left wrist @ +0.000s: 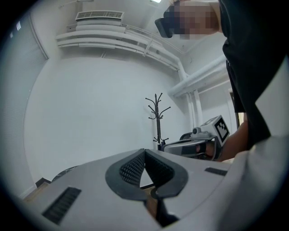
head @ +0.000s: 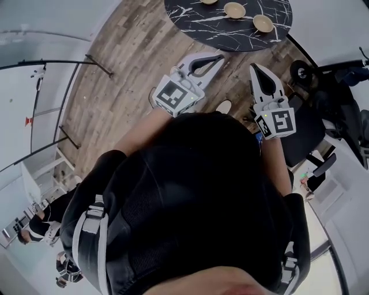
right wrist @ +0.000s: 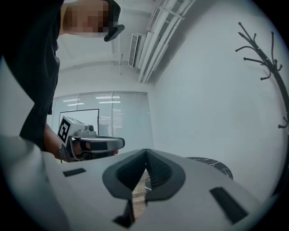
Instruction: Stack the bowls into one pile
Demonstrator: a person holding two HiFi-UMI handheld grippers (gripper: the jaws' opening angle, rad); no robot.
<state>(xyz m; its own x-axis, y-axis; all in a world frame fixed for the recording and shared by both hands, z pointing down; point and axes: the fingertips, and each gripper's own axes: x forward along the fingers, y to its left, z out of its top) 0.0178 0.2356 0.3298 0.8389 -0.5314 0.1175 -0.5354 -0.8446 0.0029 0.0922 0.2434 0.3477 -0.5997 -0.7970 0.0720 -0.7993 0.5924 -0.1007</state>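
Three tan bowls stand apart on the round black marble table (head: 202,26) at the top of the head view: one (head: 234,10), one (head: 263,23) to its right, and one (head: 209,2) cut by the top edge. My left gripper (head: 220,57) and right gripper (head: 254,67) are held level short of the table, over the wooden floor, both shut with nothing in them. In the left gripper view the jaws (left wrist: 145,151) meet and the right gripper (left wrist: 192,146) shows beside them. The right gripper view shows its jaws (right wrist: 146,152) closed, the left gripper (right wrist: 95,144) and the table's edge (right wrist: 216,165).
A black office chair (head: 305,135) stands to my right. My shoe (head: 223,106) shows on the floor below the grippers. A coat rack (left wrist: 157,118) stands against the white wall. A metal rail frame (head: 69,98) and another seated person (head: 40,222) are at the left.
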